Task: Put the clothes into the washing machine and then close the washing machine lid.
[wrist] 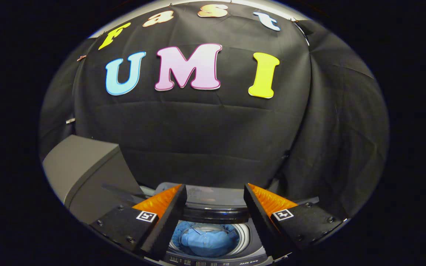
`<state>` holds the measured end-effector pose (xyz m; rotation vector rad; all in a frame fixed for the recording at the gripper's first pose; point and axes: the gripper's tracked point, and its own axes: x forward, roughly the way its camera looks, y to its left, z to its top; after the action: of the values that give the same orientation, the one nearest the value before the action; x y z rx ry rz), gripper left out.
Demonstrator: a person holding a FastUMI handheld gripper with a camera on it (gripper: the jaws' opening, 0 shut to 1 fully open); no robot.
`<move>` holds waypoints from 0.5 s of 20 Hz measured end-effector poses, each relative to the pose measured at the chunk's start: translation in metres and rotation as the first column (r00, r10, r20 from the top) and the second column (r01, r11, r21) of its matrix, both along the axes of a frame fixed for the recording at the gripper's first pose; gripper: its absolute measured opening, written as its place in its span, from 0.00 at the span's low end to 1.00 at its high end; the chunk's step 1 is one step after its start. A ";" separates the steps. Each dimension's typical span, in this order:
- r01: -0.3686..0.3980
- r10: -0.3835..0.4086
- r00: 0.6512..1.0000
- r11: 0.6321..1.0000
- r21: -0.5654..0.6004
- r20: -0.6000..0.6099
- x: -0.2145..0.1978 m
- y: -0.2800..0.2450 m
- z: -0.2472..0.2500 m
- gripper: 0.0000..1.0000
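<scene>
We hold the gripper (215, 192) above the grey top-loading washing machine (216, 258), whose round opening sits at the bottom centre of the frame. Its two fingers stand spread apart with nothing between them, so the tool is open and carries no load. Through the gap between the fingers we look down into the ribbed pale drum (243, 236), where the crumpled light-blue cloth garment (205, 242) already lies, bunched low in the tub. We judge that the loading half of the job is done and that the lid is what remains.

The dark grey flat lid panel (83, 173) stands raised at the lower left of the frame, tilted up and back beside the left finger, well clear of the opening. That is most likely why we hold the fingers wide and high: the hand is free to swing over to the lid's edge and push or pull it down.

Beyond the fingers, across the middle of the frame, hangs the black cloth wall of the booth (205, 140), close behind the machine's rear rim. It leaves little room behind the lid, so we expect to approach from the front or the side. Nothing lies across the opening that would block the lid from coming down.
</scene>
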<state>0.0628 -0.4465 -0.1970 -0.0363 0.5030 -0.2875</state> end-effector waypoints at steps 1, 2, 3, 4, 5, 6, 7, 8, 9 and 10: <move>0.001 -0.002 0.998 1.000 -0.019 -0.060 -0.012 0.000 -0.015 0.97; -0.003 0.001 0.997 1.000 -0.016 -0.081 -0.020 0.004 -0.024 0.98; -0.001 0.000 0.997 1.000 -0.011 -0.077 -0.029 0.007 -0.028 0.99; -0.001 0.000 0.997 1.000 -0.012 -0.072 -0.033 0.012 -0.034 0.98; -0.002 0.002 0.998 1.000 -0.012 -0.067 -0.038 0.014 -0.034 0.99; -0.004 0.004 0.998 1.000 -0.006 -0.056 -0.045 0.019 -0.033 0.99; -0.008 0.008 0.998 1.000 0.005 -0.055 -0.049 0.024 -0.034 0.99; -0.010 0.011 0.998 1.000 0.016 -0.066 -0.051 0.030 -0.038 0.99; -0.014 0.016 0.997 0.999 0.032 -0.071 -0.052 0.035 -0.039 0.99; -0.010 0.013 0.997 0.999 0.038 -0.078 -0.051 0.037 -0.041 0.98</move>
<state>0.0114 -0.4091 -0.2377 -0.0137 0.5857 -0.2660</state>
